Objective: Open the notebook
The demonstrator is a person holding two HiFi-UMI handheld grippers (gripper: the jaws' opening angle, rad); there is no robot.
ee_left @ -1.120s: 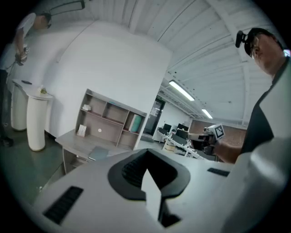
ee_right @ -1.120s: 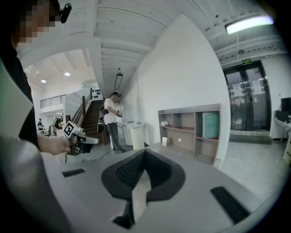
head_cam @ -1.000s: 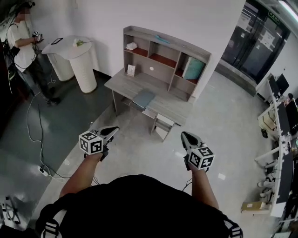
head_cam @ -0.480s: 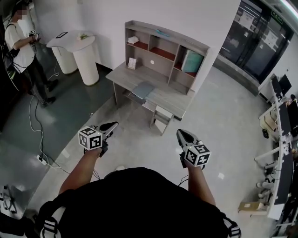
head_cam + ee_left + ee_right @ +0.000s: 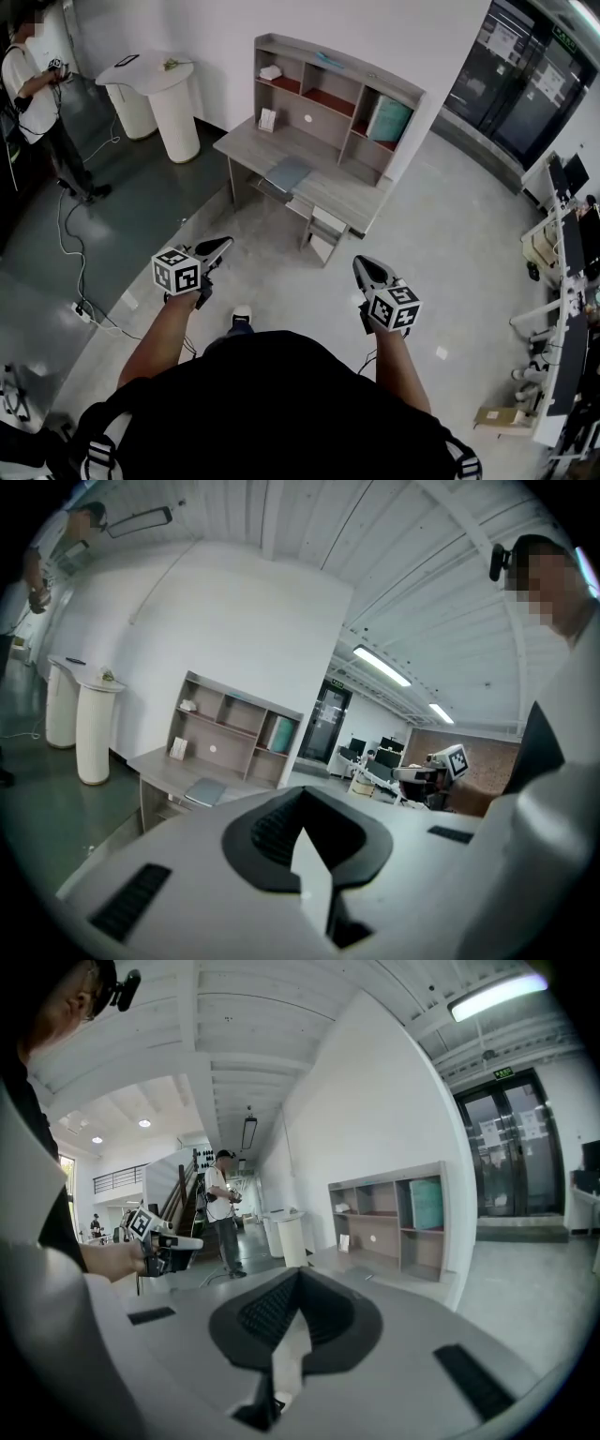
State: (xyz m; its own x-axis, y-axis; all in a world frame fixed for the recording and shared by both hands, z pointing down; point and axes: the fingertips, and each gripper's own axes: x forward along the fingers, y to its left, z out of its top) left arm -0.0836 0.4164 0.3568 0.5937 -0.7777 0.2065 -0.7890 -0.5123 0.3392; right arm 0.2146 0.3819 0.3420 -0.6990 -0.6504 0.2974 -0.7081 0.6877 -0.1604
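The notebook [image 5: 289,173] is a closed grey-blue book lying flat on the grey desk [image 5: 246,147], far ahead of both grippers. It also shows small in the left gripper view as the notebook [image 5: 204,791] on the desk top. My left gripper [image 5: 223,246] is held out at the lower left, jaws shut with nothing between them. My right gripper [image 5: 364,266] is level with it at the right, also shut and empty. Each gripper view looks along closed jaws, the left gripper [image 5: 300,797] and the right gripper [image 5: 298,1277], toward the desk.
A shelf hutch [image 5: 328,86] stands on the desk, with a teal item [image 5: 389,117] in one bay. A small stool [image 5: 323,246] sits under the desk. A white pedestal table [image 5: 174,117] and a standing person [image 5: 28,84] are at the left. Cables [image 5: 75,281] trail on the floor.
The wearer has stepped toward the desk, and a shoe now shows below the grippers. Both grippers shifted slightly with the body. Their jaws stayed shut.
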